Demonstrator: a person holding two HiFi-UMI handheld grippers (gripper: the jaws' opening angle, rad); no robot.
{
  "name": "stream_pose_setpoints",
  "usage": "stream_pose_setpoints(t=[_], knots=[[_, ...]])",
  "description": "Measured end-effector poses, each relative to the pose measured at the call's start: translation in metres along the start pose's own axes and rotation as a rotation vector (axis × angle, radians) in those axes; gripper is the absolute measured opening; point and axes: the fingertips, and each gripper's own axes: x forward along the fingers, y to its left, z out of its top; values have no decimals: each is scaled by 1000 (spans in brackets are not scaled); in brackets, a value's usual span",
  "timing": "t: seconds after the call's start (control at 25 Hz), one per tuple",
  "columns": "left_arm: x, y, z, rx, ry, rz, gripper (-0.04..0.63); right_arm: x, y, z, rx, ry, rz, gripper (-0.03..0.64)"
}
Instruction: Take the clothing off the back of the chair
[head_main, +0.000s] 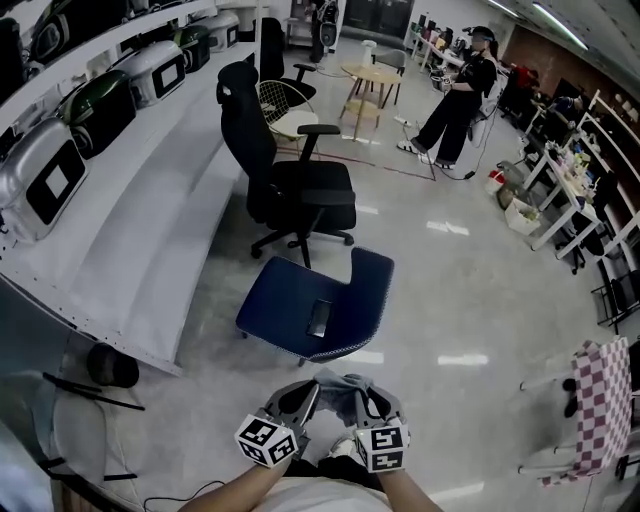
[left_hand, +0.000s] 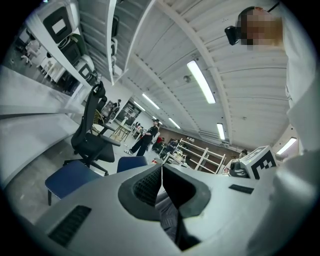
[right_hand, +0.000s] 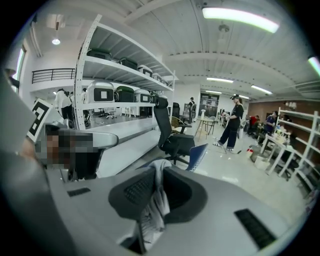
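Low in the head view, close to my body, a crumpled grey garment (head_main: 338, 392) hangs between my two grippers. My left gripper (head_main: 303, 398) is shut on its left part and my right gripper (head_main: 368, 400) on its right part. The blue chair (head_main: 290, 300) stands just ahead of them, its low back (head_main: 375, 285) bare. In the left gripper view the jaws (left_hand: 161, 172) meet, with grey cloth (left_hand: 167, 217) pinched below the tips. In the right gripper view the cloth (right_hand: 159, 197) runs up between the shut jaws (right_hand: 156, 172) and folds over their tips.
A small dark flat object (head_main: 319, 317) lies on the blue seat. A black office chair (head_main: 295, 185) stands beyond it. Long white shelving (head_main: 150, 220) with several cases runs along the left. A person (head_main: 455, 90) stands far off. A checked cloth (head_main: 600, 400) hangs at right.
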Motion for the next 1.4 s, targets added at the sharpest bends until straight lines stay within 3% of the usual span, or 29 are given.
stream_pose_setpoints(t=[0.28,0.64,1.4], knots=[[0,-9,-9,37,24,30,14,-9,9,3,-29,-55,57,55],[16,-23,-1,85,21,42,14,-17,-15,16,-28,-98,65,55],[27,-35,3,99,-9,76,14,-16,-25,20,-84,-122,131,55]])
